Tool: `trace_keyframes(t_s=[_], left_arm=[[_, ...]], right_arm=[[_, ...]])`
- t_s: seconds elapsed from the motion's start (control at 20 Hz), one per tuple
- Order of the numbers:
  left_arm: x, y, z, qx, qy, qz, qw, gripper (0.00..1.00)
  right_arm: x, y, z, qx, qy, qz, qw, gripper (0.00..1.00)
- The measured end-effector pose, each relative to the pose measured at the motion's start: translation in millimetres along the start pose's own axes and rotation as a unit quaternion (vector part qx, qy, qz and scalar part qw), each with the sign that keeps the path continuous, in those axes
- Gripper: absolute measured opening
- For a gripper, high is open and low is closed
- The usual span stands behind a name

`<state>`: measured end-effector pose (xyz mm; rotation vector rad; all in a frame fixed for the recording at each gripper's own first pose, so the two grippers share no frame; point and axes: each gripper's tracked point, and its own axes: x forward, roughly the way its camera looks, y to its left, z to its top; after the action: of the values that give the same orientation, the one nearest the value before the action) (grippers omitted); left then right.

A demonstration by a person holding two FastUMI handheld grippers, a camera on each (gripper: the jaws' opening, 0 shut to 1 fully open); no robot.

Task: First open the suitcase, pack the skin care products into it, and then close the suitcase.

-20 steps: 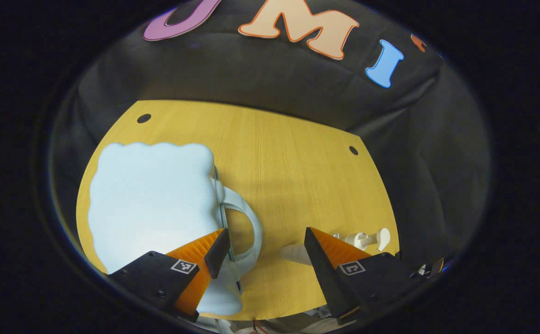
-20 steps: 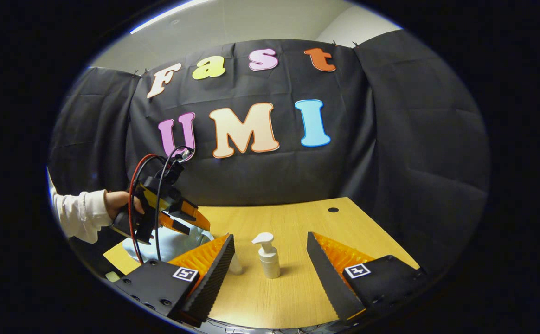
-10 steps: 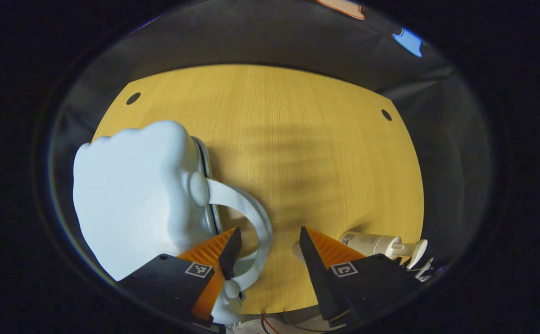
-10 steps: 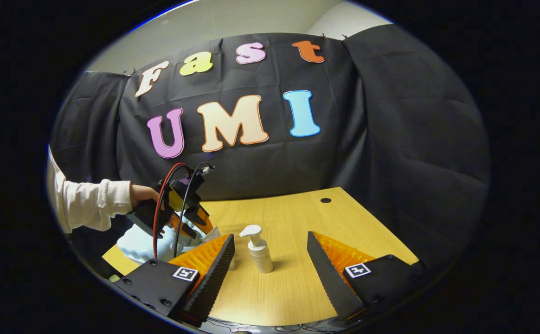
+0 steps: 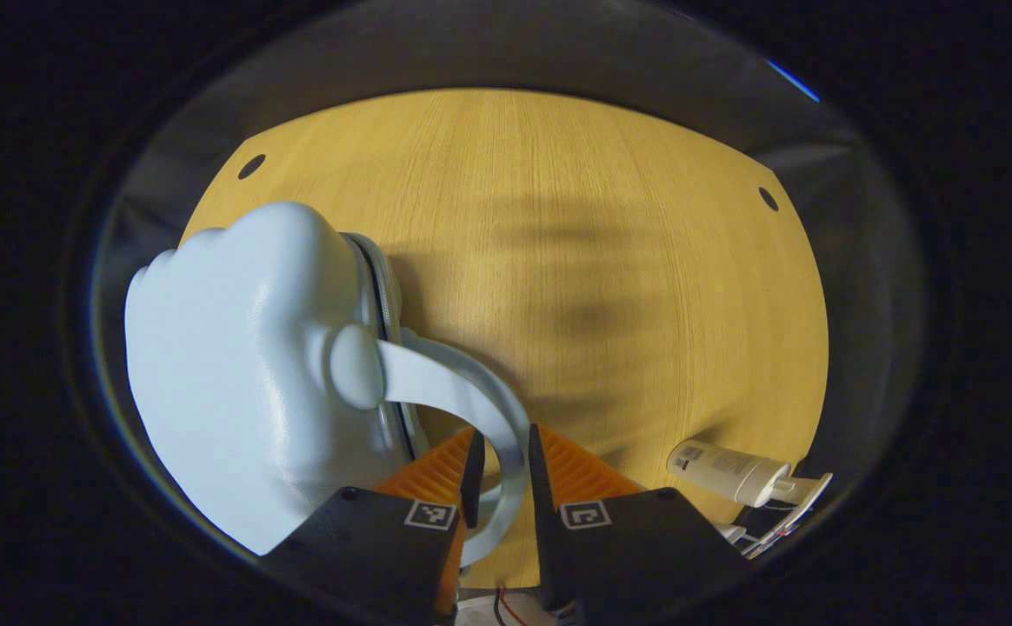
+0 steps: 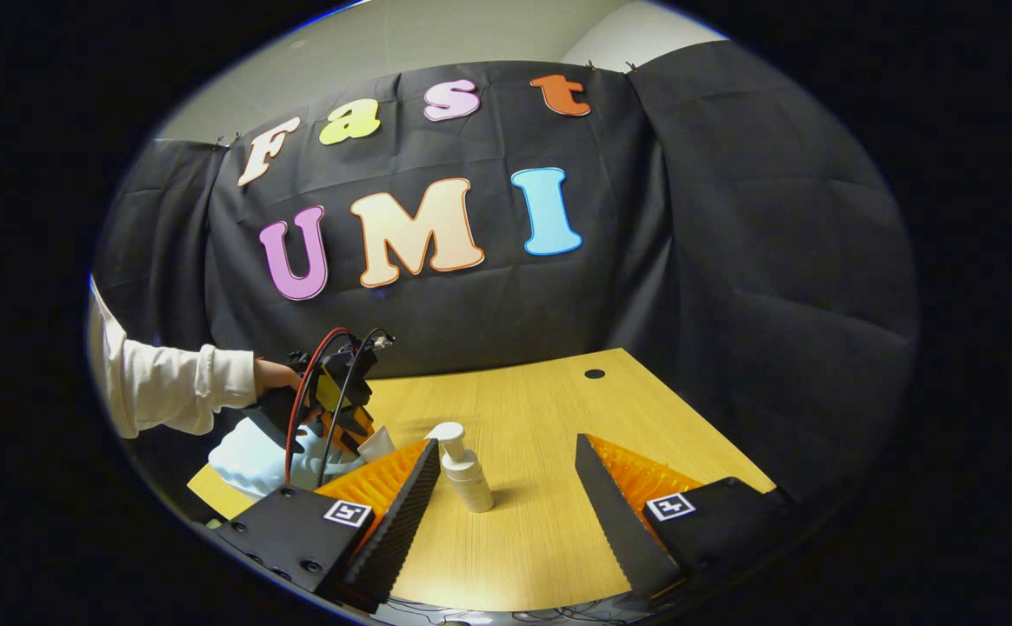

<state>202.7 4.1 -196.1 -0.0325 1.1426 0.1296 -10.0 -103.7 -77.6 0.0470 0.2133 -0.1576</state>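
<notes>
Opening is only starting: the left hand-held gripper (image 5: 500, 465) clamps the handle (image 5: 462, 391) of the closed suitcase (image 5: 245, 382) near the table's (image 5: 575, 261) left edge. The right hand-held gripper (image 6: 506, 487) gapes; the pump bottle (image 6: 462, 469) stands unpacked.

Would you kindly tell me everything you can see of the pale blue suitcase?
The suitcase is a small, glossy, pale blue hard shell with a scalloped outline, seemingly plastic. It lies on the wooden table, closed, a metallic rim along its seam. A curved handle arcs off a round knob, and the left tongs are shut on that handle.
</notes>
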Motion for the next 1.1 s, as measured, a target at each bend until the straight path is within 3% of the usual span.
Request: trace_keyframes(t_s=[0.25,0.45,0.65,1.1], left_arm=[[10,1,-3,0.0,0.012,0.008,1.0,0.19],[7,-2,0,-0.023,0.004,-0.011,1.0,0.02],[-6,-7,2,-0.023,-0.004,-0.027,0.999,0.0],[-69,-8,22,-0.05,-0.059,-0.106,0.991,0.0]], right_arm=[[1,-8,1,-0.001,0.001,-0.007,1.0,0.98],[3,-9,-1,0.001,0.003,-0.006,1.0,0.98],[8,-1,-1,-0.005,0.005,0.005,1.0,0.98],[16,34,2,-0.019,0.001,0.044,0.999,0.98]])
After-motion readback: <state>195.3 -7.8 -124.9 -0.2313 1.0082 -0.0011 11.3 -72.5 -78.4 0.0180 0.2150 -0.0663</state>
